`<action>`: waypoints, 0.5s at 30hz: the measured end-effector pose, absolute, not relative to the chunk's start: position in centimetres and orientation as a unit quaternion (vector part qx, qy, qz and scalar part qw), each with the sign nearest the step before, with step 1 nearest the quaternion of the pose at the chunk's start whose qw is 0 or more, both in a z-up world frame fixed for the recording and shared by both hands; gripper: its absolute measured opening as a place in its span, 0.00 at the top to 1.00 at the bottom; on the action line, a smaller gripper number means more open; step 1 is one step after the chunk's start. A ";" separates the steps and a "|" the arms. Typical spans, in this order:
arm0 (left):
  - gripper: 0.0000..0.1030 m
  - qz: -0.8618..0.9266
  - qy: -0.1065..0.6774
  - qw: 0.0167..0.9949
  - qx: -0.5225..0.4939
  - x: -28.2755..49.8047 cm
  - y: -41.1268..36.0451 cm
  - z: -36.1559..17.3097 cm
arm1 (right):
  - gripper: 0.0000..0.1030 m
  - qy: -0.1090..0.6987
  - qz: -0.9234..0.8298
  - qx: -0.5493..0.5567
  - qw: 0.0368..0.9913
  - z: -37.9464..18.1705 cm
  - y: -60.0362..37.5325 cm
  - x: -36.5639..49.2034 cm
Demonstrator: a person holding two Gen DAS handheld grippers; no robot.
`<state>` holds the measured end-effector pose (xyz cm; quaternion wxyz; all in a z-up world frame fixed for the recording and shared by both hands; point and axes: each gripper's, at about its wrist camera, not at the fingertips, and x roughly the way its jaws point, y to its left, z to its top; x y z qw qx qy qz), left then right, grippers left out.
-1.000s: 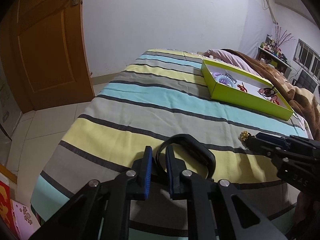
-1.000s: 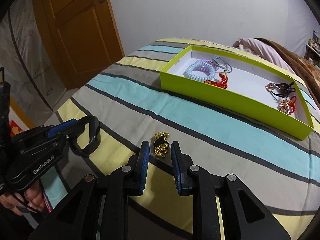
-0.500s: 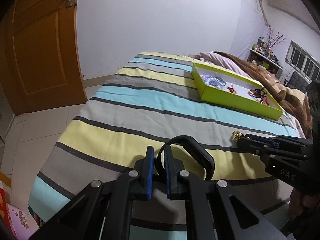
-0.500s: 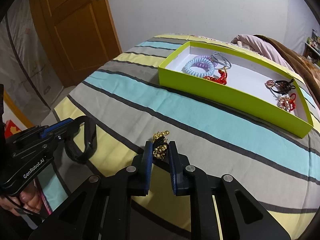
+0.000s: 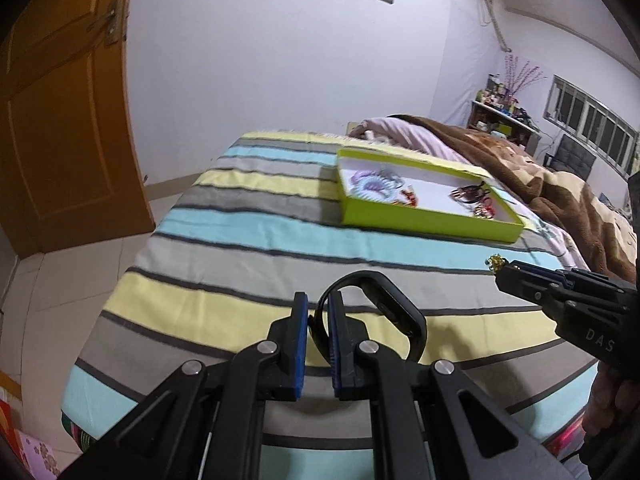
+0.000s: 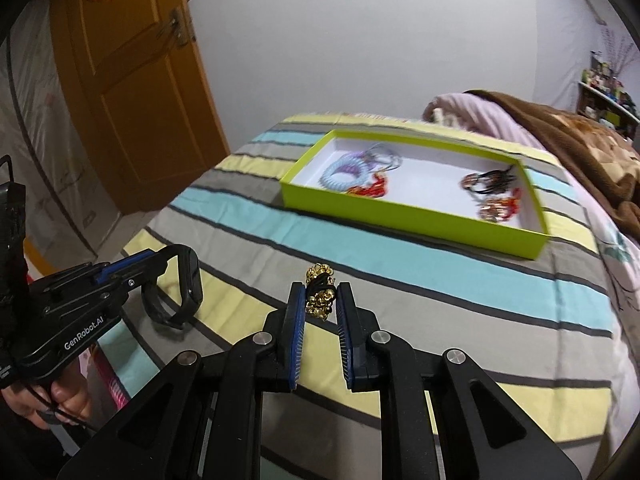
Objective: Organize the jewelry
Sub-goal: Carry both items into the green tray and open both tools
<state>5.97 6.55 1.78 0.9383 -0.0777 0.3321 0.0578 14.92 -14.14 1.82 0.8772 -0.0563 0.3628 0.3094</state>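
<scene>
My left gripper (image 5: 318, 316) is shut on the strap of a black wristband (image 5: 384, 304) and holds it above the striped bedspread; the gripper and the band (image 6: 188, 284) also show at the left of the right wrist view. My right gripper (image 6: 320, 300) is shut on a gold bead hair tie (image 6: 319, 290), lifted off the bed; the tie (image 5: 496, 261) also shows at the tip of that gripper in the left wrist view. A lime-green tray (image 6: 404, 216) lies farther back on the bed and holds several hair ties and bracelets.
The striped bedspread (image 5: 248, 240) ends at the left over a tiled floor (image 5: 60, 264). A wooden door (image 5: 52, 120) stands at the left. A brown blanket (image 5: 560, 192) and a pink pillow (image 6: 468, 112) lie behind and right of the tray.
Both grippers have risen off the bed and moved toward the tray. The right gripper closed on the gold hair tie and lifted it; the left lifted the black wristband.
</scene>
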 end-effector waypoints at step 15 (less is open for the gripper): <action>0.90 0.011 0.303 0.952 -0.042 7.1 0.9 5.2 | 0.85 0.323 0.266 -0.029 0.908 5.0 -20.6 13.0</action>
